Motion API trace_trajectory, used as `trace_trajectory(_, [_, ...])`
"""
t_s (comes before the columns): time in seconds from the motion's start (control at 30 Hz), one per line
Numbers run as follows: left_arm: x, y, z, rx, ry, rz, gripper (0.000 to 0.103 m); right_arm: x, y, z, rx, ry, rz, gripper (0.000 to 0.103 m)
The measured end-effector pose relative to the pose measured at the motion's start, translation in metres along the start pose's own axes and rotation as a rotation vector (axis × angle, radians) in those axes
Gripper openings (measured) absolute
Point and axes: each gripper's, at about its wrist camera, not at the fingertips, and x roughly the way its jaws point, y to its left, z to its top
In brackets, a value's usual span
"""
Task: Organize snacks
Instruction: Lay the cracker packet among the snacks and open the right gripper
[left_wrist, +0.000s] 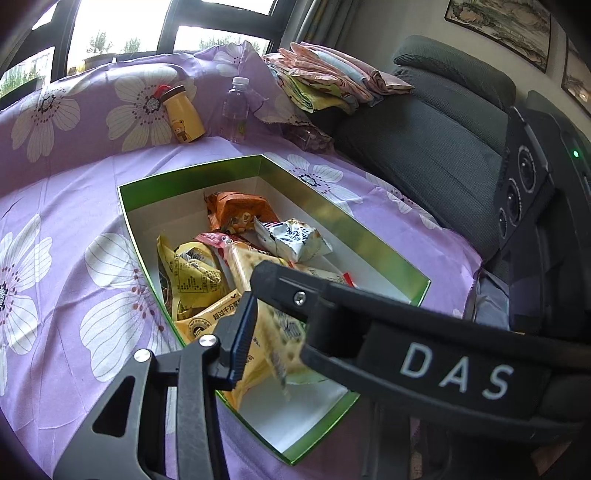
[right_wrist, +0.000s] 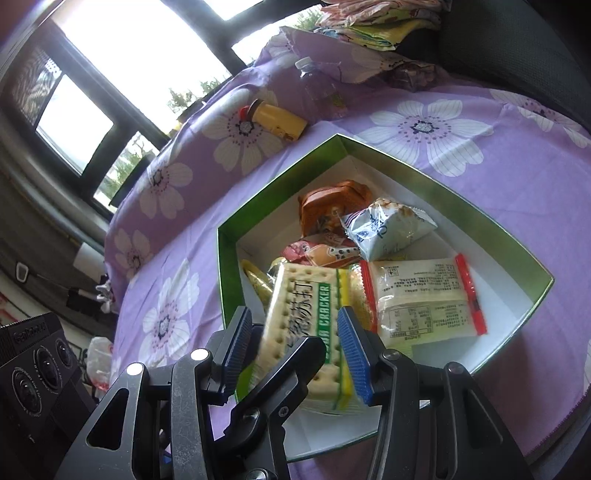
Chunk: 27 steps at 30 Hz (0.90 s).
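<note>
a green-walled box (left_wrist: 388, 254) with a white floor is seen mid-frame in both views, set on a purple flowered cloth (left_wrist: 74, 221). several snack packs are piled inside: an orange pack (left_wrist: 236, 210) at the far end, a white-and-blue pack (left_wrist: 295, 240) just beside it, a yellow pack (left_wrist: 192, 273) toward the left wall in the left wrist view. a white pack with red ends (right_wrist: 421, 295) is seen lying flat on the box floor at right of centre in the right wrist view.

the right gripper (right_wrist: 291, 347) is closed on a soda cracker pack (right_wrist: 306, 325), held above the near end of the box; both blue pads (right_wrist: 352, 350) are pressed to its sides. in the left wrist view the same pack (left_wrist: 280, 332) is seen between one pad of the left gripper (left_wrist: 273, 325) and a black finger crossing the frame; whether the left gripper is gripping it cannot be told.

a yellow bear bottle (left_wrist: 183, 114) and a clear water bottle (left_wrist: 234, 110) are seen at upper centre-left, leaning on the cloth-covered backing. folded fabrics (left_wrist: 328, 74) are stacked at upper centre, a dark grey seat (left_wrist: 424, 147) at right.
</note>
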Motion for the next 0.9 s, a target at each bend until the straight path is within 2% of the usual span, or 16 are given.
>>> trace_trajectory(0.07, [0.0001, -0.0010, 0.0007, 0.008, -0.002, 0.002, 0.036, -0.0009, -0.0001, 0.0002, 0.004, -0.004, 0.019, 0.052])
trace_trajectory(0.17, [0.0033, -0.0016, 0.0001, 0.008, 0.009, 0.011, 0.036, 0.0013, -0.0010, -0.0002, 0.007, 0.000, -0.009, 0.052])
trace_trajectory(0.9, [0.0034, 0.0053, -0.0021, -0.027, 0.023, 0.010, 0.041, 0.0025, -0.0015, -0.0008, 0.015, 0.015, -0.009, 0.052])
